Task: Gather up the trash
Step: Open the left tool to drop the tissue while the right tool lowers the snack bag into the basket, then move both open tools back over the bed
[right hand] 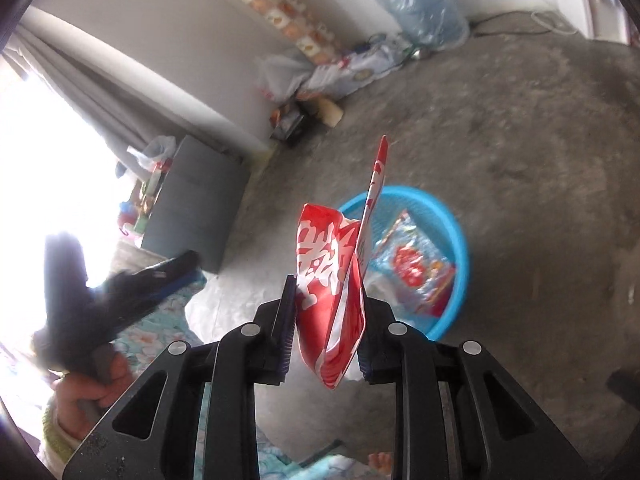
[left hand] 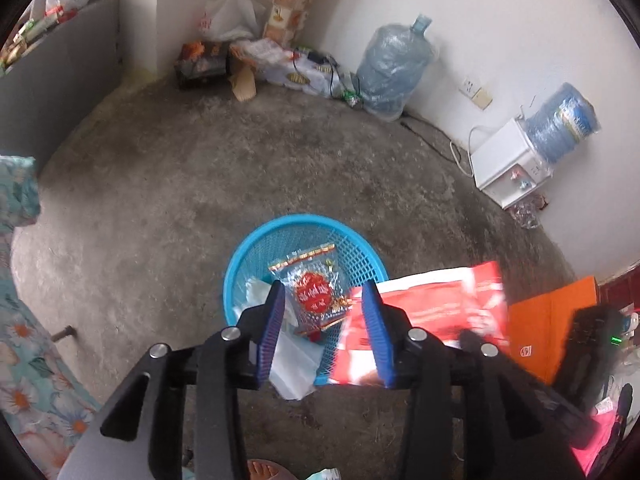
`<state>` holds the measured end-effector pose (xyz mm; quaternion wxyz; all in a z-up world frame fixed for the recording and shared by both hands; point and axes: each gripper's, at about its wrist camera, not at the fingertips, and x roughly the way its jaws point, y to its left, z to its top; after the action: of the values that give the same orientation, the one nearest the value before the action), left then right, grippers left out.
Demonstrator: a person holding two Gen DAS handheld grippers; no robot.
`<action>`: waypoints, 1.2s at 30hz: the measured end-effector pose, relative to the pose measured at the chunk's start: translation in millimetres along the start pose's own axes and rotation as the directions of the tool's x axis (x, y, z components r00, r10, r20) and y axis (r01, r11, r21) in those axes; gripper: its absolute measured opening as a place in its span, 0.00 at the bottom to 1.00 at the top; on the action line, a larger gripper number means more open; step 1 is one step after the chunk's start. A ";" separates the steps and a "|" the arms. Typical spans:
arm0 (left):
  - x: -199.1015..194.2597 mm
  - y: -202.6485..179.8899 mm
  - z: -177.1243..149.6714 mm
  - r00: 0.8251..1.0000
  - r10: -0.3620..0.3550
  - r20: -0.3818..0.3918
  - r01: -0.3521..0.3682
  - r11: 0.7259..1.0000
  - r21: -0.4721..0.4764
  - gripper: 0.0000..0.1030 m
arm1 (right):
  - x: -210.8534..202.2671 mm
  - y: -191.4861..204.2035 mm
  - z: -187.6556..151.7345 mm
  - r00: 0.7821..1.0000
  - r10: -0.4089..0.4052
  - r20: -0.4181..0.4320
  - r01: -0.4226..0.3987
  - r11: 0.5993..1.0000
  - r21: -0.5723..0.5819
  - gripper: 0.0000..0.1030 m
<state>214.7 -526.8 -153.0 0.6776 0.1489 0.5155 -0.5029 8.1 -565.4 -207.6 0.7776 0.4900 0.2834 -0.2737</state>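
Sitting on the grey floor (left hand: pixel 200 184): one blue basket (left hand: pixel 240 264) with holes in its sides. Lying inside it: one see-through packet (left hand: pixel 314 292) with a red round label, and some white paper (left hand: pixel 256 292), count hard to tell. Hanging over the near edge of the basket: one red and white wrapper (right hand: pixel 320 272), pinched between the two blue pads of the right gripper (right hand: pixel 328 292), jaws squeezing in on it and partly closed. Pointing down at the basket: the left gripper (left hand: pixel 326 300), jaws apart, gripping nothing, with the packet showing between its fingers. Standing by the far white wall (left hand: pixel 500 20): two big blue water bottles, one (left hand: pixel 394 66) on the floor, one (left hand: pixel 560 122) on a white box.
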 end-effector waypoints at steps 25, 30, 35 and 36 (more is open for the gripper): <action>-264.0 37.5 -66.8 0.964 0.093 0.251 -0.098 0.995 0.007 0.59 | 146.2 -23.9 -42.5 0.871 -0.362 -0.331 0.296 0.926 -0.234 0.71; -307.9 44.4 -98.4 0.938 0.117 0.327 -0.110 0.993 -0.037 0.67 | 86.0 -20.4 -44.6 0.905 -0.322 -0.280 0.267 0.939 -0.217 0.76; -341.8 48.1 -134.5 0.917 0.128 0.378 -0.104 0.991 -0.083 0.70 | 33.7 -15.5 -57.1 0.920 -0.323 -0.221 0.267 0.931 -0.251 0.76; -348.5 47.3 -141.7 0.913 0.130 0.387 -0.104 0.991 -0.087 0.71 | 22.2 -12.6 -59.8 0.924 -0.321 -0.207 0.266 0.930 -0.254 0.76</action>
<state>189.5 -219.3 67.6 0.8003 0.0542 0.3757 -0.4642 4.2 -518.5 -252.4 0.7362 0.3821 0.4761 -0.2919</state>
